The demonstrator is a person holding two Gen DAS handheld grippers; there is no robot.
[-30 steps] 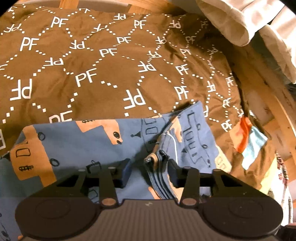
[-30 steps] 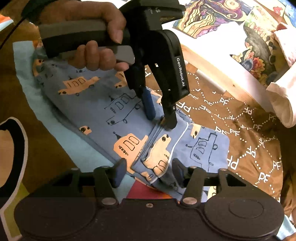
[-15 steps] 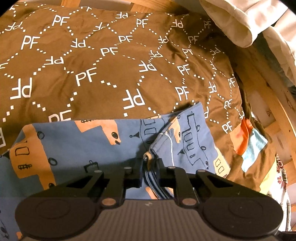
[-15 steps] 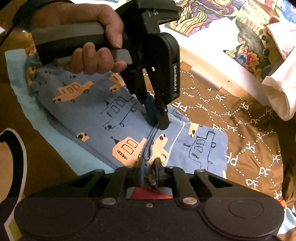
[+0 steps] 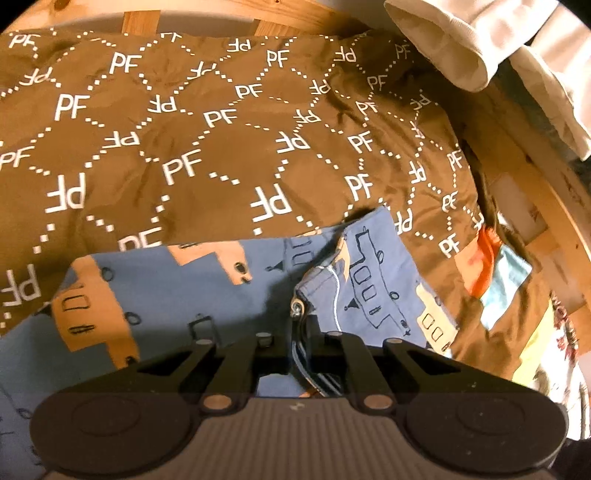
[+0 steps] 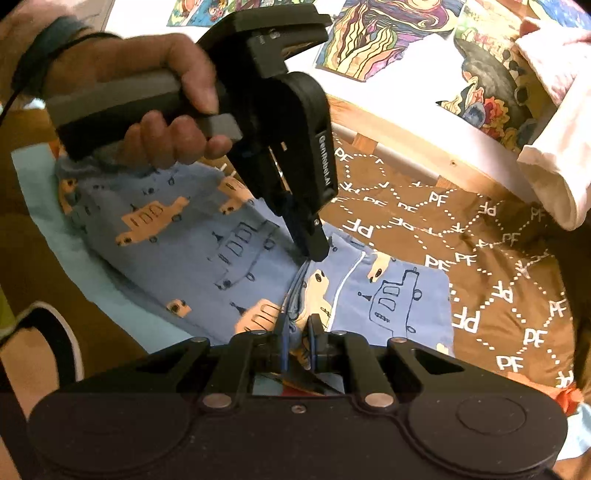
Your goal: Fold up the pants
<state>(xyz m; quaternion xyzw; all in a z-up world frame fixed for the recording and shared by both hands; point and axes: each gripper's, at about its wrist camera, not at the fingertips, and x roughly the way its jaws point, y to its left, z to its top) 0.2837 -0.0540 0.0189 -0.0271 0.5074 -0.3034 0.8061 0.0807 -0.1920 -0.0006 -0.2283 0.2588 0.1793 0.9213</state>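
Blue pants [image 6: 207,236] w/ orange vehicle print lie on a brown "PF"-patterned bedspread [image 6: 480,266], both grippers clamped on one bunched fold ridge. Right gripper [image 6: 297,341], at the near end of the ridge, is pinched tight on the cloth, blue fabric squeezed betw. its pads. Left gripper [image 6: 312,247], held by a hand [image 6: 162,110], grips the same ridge just beyond; its jaws are closing on the fabric, layered edges showing betw. them in the left wrist view [image 5: 301,332]. White pillow [image 5: 443,48] sits well beyond, to the upper right of the left gripper. Colourful drawings [image 6: 388,33] hang on the wall past the bed frame.
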